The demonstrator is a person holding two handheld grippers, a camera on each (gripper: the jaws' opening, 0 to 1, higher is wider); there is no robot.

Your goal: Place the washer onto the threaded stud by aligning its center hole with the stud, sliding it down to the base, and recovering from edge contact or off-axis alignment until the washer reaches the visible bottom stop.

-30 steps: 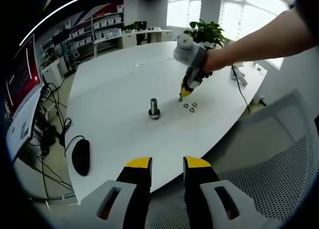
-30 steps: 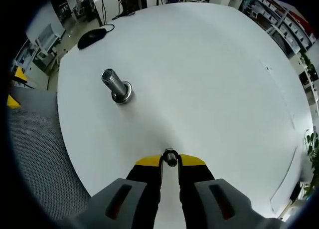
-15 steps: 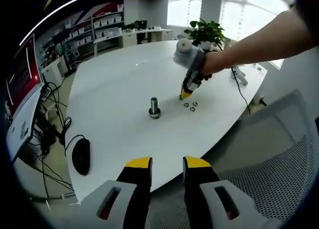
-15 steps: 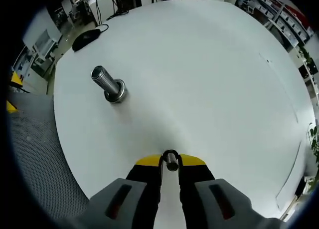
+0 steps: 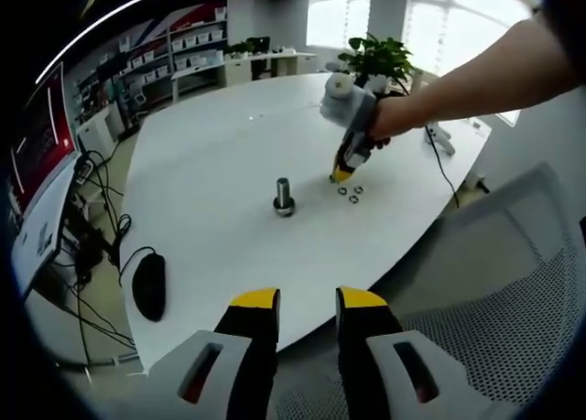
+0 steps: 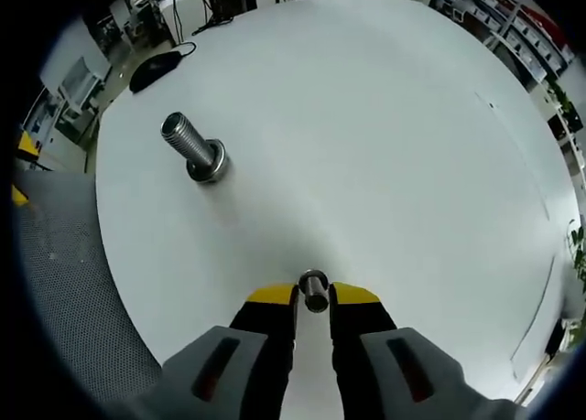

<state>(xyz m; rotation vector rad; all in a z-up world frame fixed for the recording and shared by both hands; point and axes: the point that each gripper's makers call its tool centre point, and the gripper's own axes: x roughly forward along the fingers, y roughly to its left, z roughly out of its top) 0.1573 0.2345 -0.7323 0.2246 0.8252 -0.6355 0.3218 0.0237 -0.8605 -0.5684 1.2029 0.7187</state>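
Observation:
A threaded stud [image 6: 189,146] stands upright on the white table [image 6: 385,127], up and to the left in the right gripper view. My right gripper [image 6: 313,298] is shut on a metal washer [image 6: 314,289], held on edge between its yellow tips, well apart from the stud. In the left gripper view the stud [image 5: 283,197] stands mid-table, with the right gripper [image 5: 340,175] held by a hand beyond it, tips just above the table. Two loose washers [image 5: 349,192] lie beside those tips. My left gripper [image 5: 307,301] hangs open off the table's near edge, holding nothing.
A black computer mouse [image 5: 149,286] with its cable lies near the table's left edge. A mesh chair [image 5: 513,301] stands at the right. A potted plant [image 5: 380,59] and a cable sit at the table's far side. Shelves line the back wall.
The right gripper has lifted slightly with the washer, and the stud has shifted a little up and left in its view. The left gripper has stayed still.

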